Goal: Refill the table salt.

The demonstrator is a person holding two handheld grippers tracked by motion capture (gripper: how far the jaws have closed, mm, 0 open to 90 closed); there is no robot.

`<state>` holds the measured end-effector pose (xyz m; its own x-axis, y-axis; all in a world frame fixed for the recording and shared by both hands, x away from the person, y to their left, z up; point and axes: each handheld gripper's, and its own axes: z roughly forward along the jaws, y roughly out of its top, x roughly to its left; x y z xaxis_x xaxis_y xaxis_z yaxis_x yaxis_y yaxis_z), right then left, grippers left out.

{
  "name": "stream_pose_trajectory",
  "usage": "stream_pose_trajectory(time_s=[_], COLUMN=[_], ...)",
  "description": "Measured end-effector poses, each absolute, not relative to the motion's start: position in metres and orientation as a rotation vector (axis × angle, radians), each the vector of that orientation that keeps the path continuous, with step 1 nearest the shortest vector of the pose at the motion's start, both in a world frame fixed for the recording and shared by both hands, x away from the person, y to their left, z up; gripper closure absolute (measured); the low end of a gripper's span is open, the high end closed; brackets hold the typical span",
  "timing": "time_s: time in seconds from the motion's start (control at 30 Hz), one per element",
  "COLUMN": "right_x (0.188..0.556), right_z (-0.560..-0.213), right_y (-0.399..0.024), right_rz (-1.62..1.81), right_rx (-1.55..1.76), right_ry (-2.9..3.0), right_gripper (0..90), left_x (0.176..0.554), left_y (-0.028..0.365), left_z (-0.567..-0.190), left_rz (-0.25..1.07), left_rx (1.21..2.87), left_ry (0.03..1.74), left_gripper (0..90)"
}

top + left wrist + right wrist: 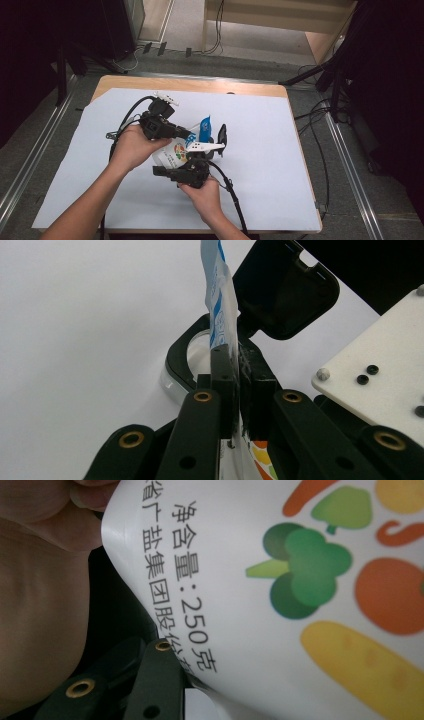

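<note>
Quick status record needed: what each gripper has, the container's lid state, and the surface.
left gripper: shut on blue-and-white sachet, held upright over the mouth of the container
right gripper: shut on white container; one black finger lies against its printed wall
white container: tilted, vegetable pictures on its side
black flip lid: open, swung back from the black collar
surface: pale sheet over a wooden table
</note>
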<state>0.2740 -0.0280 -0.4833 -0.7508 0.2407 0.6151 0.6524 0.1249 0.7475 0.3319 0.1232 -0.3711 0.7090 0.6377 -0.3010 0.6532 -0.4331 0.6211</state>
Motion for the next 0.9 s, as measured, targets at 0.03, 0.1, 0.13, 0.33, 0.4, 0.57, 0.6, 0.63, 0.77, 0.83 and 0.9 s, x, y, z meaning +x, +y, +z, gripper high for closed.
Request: stream_pose_trajectory(time_s=[0.03,0.1,0.13,0.33,0.4,0.57,0.6,0.63,0.77,0.83,0.9], right_x=[0.274,0.2743,0.2742,0.2741,0.2741,0.2732,0.2729,0.2728,0.272,0.2719,0.2715], right_z=[-0.4834,-0.4837,-0.4836,-0.4844,-0.4846,-0.4854,-0.4853,-0.4852,-0.4854,-0.4854,-0.4852], right_y=[-0.0278,-0.0278,-0.0279,-0.0271,-0.0268,-0.0261,-0.026,-0.0261,-0.0261,-0.0261,-0.0265], right_rz=[-1.664,-1.661,-1.657,-1.651,-1.65,-1.641,-1.64,-1.642,-1.647,-1.646,-1.646], right_rx=[-0.866,-0.866,-0.868,-0.868,-0.872,-0.875,-0.876,-0.876,-0.877,-0.879,-0.882], right_ry=[-2.065,-2.067,-2.07,-2.089,-2.096,-2.116,-2.117,-2.117,-2.129,-2.132,-2.132], right_gripper=[68.6,68.6,68.6,67.9,67.3,65.5,65.0,64.7,61.6,61.6,64.0], left_x=[0.3319,0.3322,0.3321,0.3306,0.3293,0.3287,0.3286,0.3286,0.329,0.3289,0.329], left_y=[0.1231,0.1229,0.1227,0.1228,0.1226,0.1224,0.1225,0.1226,0.1235,0.1232,0.1232], left_z=[-0.3711,-0.3716,-0.3717,-0.3712,-0.3706,-0.3705,-0.3705,-0.3704,-0.3703,-0.3706,-0.371], left_rz=[-0.023,-0.018,-0.015,0.001,0.015,0.019,0.025,0.024,0.027,0.033,0.031], left_rx=[2.171,2.175,2.176,2.177,2.178,2.178,2.178,2.178,2.178,2.181,2.184], left_ry=[0.978,0.976,0.976,0.974,0.974,0.975,0.976,0.978,0.982,0.984,0.984], left_gripper=[87.8,89.2,89.5,90.0,90.0,90.0,90.0,90.0,90.0,90.0,90.0])
